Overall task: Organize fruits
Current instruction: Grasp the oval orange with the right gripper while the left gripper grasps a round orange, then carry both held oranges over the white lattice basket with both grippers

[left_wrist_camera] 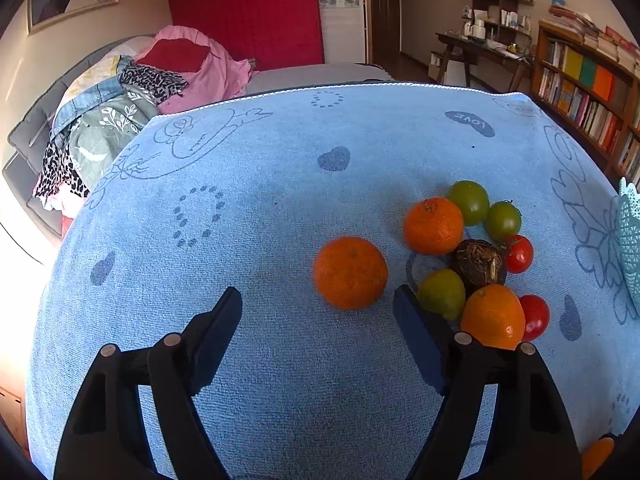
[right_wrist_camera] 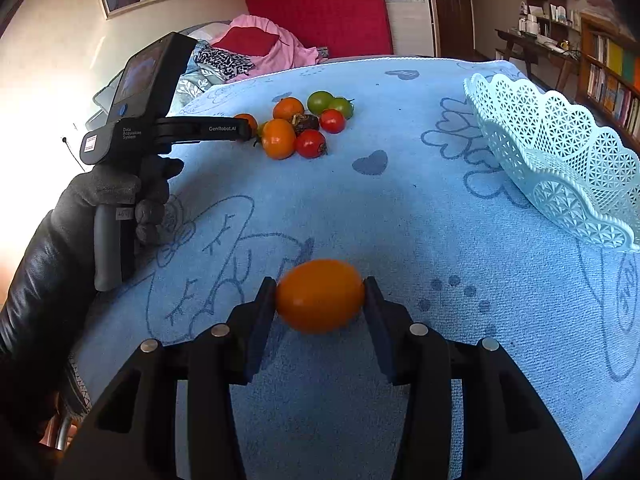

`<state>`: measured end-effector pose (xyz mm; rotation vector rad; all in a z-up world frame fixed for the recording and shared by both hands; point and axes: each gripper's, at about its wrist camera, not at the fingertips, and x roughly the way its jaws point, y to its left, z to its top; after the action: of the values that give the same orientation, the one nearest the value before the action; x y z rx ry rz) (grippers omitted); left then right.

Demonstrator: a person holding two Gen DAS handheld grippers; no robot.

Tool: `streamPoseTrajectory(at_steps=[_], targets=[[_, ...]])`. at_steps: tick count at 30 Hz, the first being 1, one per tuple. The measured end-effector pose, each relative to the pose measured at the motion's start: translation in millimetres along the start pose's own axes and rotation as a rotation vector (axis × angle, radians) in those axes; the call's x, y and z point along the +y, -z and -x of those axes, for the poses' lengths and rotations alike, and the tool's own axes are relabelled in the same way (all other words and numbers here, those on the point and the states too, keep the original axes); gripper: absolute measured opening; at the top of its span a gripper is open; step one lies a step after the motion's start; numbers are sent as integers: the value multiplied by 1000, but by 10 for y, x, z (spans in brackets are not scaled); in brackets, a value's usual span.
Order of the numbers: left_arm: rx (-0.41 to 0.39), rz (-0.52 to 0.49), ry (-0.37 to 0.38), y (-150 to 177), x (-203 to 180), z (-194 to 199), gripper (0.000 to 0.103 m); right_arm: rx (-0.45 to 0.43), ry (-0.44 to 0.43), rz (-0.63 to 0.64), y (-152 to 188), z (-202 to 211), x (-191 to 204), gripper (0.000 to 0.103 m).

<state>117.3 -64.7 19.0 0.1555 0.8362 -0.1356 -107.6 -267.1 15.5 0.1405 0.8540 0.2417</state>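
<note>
A pile of fruits lies on the blue towel point(left_wrist_camera: 240, 240): oranges point(left_wrist_camera: 433, 226), green tomatoes point(left_wrist_camera: 469, 202), red tomatoes point(left_wrist_camera: 519, 254) and a dark brown fruit point(left_wrist_camera: 478, 262). One orange point(left_wrist_camera: 350, 273) sits apart, just ahead of my open left gripper point(left_wrist_camera: 318, 306). The pile also shows in the right wrist view point(right_wrist_camera: 304, 126). My right gripper point(right_wrist_camera: 320, 294) is shut on an orange fruit point(right_wrist_camera: 320, 295), held above the towel. A white lattice basket point(right_wrist_camera: 560, 160) stands to its right, tilted.
The left gripper's body and a gloved hand point(right_wrist_camera: 132, 152) are at the left of the right wrist view. Clothes point(left_wrist_camera: 120, 100) are piled behind the towel. A bookshelf point(left_wrist_camera: 580, 88) and desk stand at the far right.
</note>
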Motion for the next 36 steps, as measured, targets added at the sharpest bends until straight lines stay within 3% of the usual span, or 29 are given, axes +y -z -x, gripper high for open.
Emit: streamPoseTrajectory(at_steps=[2,11,13,36], targets=[[-3,-4,5,-27,-14,-26,76,2,-5,-3,1,-7,-4,46],[18,-3,47,-34,-37,-106,50,1,-14,-8,11,-4,-15,46],[10,-12,62,-20,-56,-86,39,1,-13,-7,10,-4,-14,46],[-101,-29,-6,280,-234,392,39,-45,1,-13,-31,102,-23,46]])
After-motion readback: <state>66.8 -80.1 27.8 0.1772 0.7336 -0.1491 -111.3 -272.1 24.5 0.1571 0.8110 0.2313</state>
